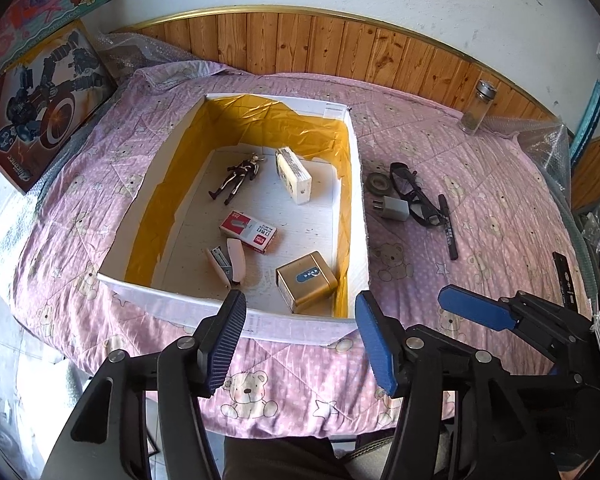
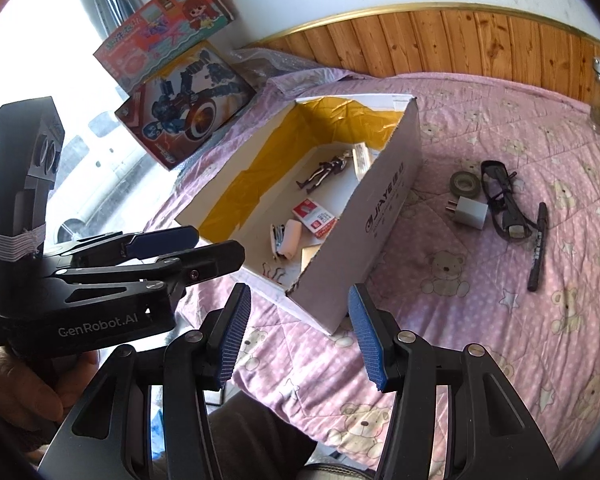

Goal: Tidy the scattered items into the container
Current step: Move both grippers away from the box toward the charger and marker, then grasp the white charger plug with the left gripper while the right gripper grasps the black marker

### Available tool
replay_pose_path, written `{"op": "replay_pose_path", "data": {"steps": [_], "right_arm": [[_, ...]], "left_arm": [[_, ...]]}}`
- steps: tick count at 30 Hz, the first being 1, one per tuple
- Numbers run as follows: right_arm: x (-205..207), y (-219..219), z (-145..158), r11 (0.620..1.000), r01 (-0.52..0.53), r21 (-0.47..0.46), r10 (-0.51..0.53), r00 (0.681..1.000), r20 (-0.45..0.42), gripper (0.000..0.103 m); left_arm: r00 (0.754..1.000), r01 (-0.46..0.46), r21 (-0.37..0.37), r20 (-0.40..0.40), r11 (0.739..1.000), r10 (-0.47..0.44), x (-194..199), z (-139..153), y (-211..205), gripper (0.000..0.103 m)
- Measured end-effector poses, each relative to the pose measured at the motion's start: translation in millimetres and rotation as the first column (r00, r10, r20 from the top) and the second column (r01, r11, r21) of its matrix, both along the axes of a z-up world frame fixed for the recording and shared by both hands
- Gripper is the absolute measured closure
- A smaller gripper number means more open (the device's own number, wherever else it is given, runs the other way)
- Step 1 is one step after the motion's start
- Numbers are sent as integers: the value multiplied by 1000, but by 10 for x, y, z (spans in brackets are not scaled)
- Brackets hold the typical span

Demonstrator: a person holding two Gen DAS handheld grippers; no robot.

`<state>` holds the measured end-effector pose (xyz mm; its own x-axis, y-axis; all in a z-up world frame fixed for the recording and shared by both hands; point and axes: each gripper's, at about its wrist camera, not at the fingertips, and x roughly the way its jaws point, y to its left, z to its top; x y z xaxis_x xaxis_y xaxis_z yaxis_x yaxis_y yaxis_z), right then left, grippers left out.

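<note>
Both the left gripper (image 1: 300, 336) and right gripper (image 2: 298, 334) gape wide, empty; beside the white cardboard box (image 2: 384, 216) lies a small white plug adapter (image 2: 470, 213) (light, rigid); pinch its flat sides.

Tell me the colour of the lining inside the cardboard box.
Golden yellow, over a white box; the lining shows best in the left wrist view.

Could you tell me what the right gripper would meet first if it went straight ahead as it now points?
Probably the near corner of the white cardboard box; the open right gripper points right at it, though depth is unclear.
</note>
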<state>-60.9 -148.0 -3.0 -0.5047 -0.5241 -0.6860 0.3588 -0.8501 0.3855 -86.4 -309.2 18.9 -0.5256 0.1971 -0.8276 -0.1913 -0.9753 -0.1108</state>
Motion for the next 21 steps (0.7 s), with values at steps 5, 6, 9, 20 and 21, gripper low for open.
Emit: {"op": "replay_pose_path", "data": {"steps": [5, 6, 9, 20, 21], "right_arm": [[12, 308, -116, 997, 69, -31, -68, 997, 38, 49], [9, 381, -130, 996, 87, -36, -86, 995, 44, 49], [-17, 604, -164, 989, 140, -55, -136, 989, 60, 49], [-196, 1298, -399, 950, 304, -67, -294, 947, 127, 49], [-215, 1350, -420, 947, 317, -61, -307, 943, 132, 49]], "left_arm": [[999, 42, -8, -21, 999, -43, 15, 4, 198, 43], [998, 52, -13, -25, 999, -53, 13, 0, 252, 43], [995, 88, -20, -37, 996, -88, 3, 2, 419, 43], [973, 225, -1, -46, 974, -225, -105, -35, 1062, 40], [971, 234, 7, -40, 972, -234, -130, -52, 1121, 40]]}}
